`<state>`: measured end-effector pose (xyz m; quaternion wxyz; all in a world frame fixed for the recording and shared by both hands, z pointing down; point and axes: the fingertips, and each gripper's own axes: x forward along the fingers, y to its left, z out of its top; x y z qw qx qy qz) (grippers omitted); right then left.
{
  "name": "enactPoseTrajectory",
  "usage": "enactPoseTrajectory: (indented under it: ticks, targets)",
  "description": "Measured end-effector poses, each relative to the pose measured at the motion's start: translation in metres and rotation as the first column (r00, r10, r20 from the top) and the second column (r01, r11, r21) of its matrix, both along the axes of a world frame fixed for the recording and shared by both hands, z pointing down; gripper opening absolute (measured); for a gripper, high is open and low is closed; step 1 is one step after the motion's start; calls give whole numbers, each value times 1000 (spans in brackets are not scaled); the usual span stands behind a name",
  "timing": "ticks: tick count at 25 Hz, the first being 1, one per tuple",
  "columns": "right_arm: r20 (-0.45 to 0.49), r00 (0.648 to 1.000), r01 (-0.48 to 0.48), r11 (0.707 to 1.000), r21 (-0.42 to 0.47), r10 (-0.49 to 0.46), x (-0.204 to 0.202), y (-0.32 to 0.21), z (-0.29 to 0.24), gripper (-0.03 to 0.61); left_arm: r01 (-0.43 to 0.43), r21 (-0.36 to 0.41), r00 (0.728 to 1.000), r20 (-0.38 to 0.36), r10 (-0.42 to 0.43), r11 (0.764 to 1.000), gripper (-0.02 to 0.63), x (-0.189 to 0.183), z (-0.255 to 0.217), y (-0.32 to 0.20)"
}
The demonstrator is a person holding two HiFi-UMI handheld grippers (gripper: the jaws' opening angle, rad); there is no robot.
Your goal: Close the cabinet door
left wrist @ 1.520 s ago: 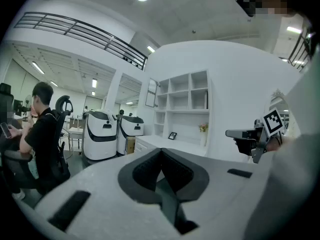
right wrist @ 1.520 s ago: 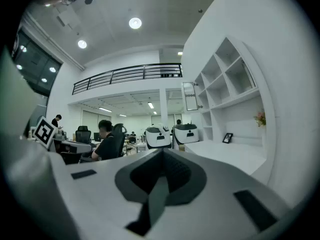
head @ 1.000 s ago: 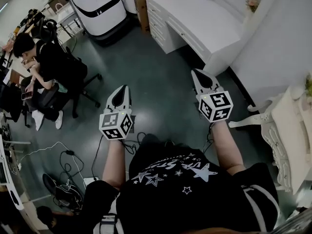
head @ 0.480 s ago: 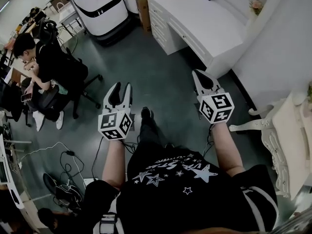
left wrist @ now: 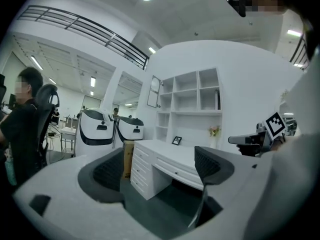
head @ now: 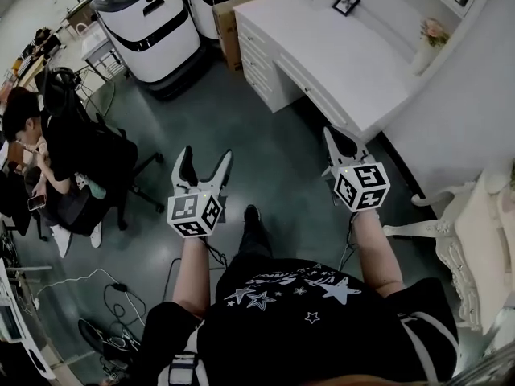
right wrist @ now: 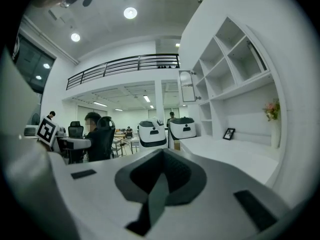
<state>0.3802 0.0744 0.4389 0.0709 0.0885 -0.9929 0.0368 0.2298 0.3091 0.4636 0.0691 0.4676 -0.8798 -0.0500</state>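
I held both grippers over the green floor (head: pixel 265 135), facing a white desk and shelves.
The left gripper (head: pixel 207 158) had its fingers (left wrist: pixel 212 165) spreading wide, with nothing between them. The right gripper (head: pixel 331 135) had its fingers (right wrist: pixel 175 171) pressed together, pinching nothing. The cabinet door (left wrist: pixel 154 91) stood swung open at the upper left edge of the shelf unit (left wrist: pixel 192 96), well ahead of and above both pairs of fingers, touched by neither. Beyond the fingers lay the white tabletop (head: pixel 338 55), carrying a small picture frame (head: pixel 346 3) and a vase of flowers (head: pixel 430 39). A seated person (head: pixel 48 159) was far to the left of the left fingers.
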Motion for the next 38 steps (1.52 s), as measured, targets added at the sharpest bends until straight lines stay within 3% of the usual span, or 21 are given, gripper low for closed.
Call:
enactPoseTrajectory:
  ticks: [7,14,26,33,38]
  targets:
    - [32,998,-57,998,20,56,-123,-37,-35,6,-46,34,999,30,45,998,451,-125,-28,-38]
    - [62,995,-85,996,40,82,-227,-49,-52,6,-31,108,999,32,28,994,453,-243,-51,-45]
    - [22,989,-144,988,47,143,-305,-107,-35,6,-140,72,990,37,138,988,453,-329,-41,-113]
    - [106,983,-158,985,64,150,-360,-178,-57,5,-150,66,986,79,145,986,453,-377,-56,-162]
    - [148,976,-172,984,56,162,-411,-244,-70,5,-125,53,987,104,119,991,453,-433,-68,-208]
